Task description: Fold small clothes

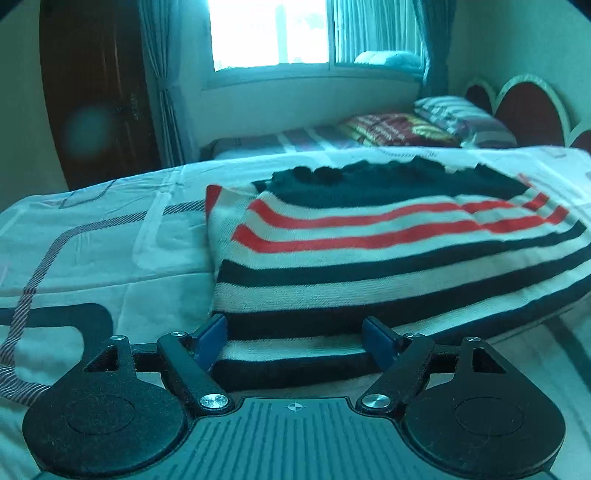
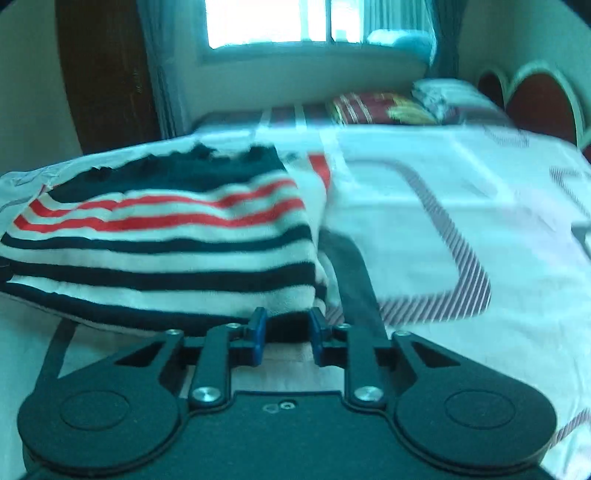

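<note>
While folded, striped sweater [image 1: 388, 236] lies crosswise.

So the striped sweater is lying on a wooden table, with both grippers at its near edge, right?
Not a table: the striped sweater lies on a bed covered with a patterned sheet, as the left wrist view shows. Both the left gripper and right gripper are at its near edge.

The folded sweater [image 1: 388, 258] lies on the bed sheet [image 1: 110, 240], right in front of the left tongs [image 1: 295, 343]. From the right tongs [image 2: 284, 334] it lies ahead and to the left. Pillows [image 1: 424, 122] sit far behind it, near the window [image 1: 269, 33].
</note>
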